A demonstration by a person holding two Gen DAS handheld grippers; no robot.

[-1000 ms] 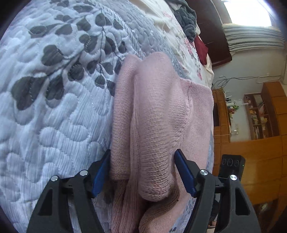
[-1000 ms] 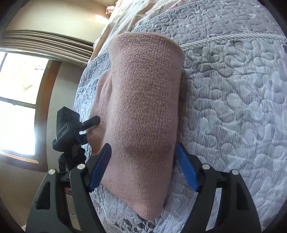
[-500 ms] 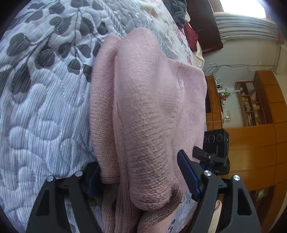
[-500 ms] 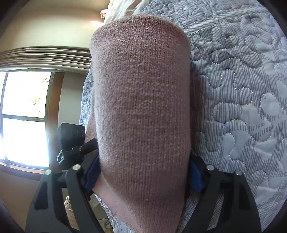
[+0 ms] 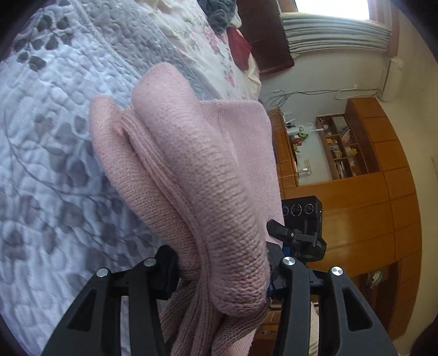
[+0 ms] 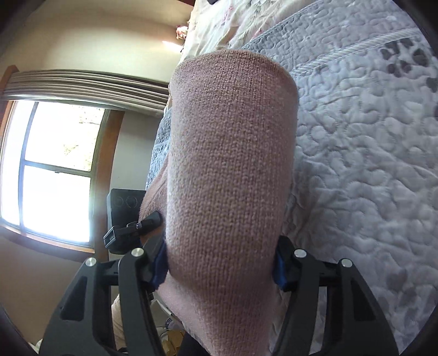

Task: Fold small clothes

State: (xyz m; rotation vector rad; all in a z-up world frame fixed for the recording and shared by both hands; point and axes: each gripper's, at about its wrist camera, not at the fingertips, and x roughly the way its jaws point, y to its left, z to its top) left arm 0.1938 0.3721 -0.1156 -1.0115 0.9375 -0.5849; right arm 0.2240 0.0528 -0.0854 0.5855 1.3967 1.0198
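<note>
A: Where is the pink knit garment [image 5: 191, 175]?

B: Over the bed, bunched into thick rolls, with each tool clamped on one end. In the left wrist view the left tool [image 5: 221, 273] has its jaws pressed into the folds. The knit covers both pads, so only the black arms and their screws show.

A: And the other side?

B: The right tool [image 6: 220, 267] grips the same garment [image 6: 230, 169]. Its blue pads [image 6: 279, 269] peek out at either edge of the fabric, squeezed against it. The cloth fills the middle of that view and hides whatever lies behind it.

A: Is the garment touching the bed?

B: I cannot tell. It hangs forward over the grey-and-white quilt [image 5: 54, 137], but the underside is out of sight. The lower edge is cut off at the bottom of both views, so its full shape is unclear.

A: What else is around?

B: A black camera on a mount [image 5: 303, 227] stands just beyond the garment, partly covered by it in the right view. Past the quilt lies floral bedding [image 5: 213, 46] with a dark grey cloth [image 5: 219, 11] and a red item [image 5: 239, 46], both small and hard to identify. Wooden shelving [image 5: 345, 145] lines the wall, its contents too small to read. The window [image 6: 52, 175] is blown out by glare.
</note>
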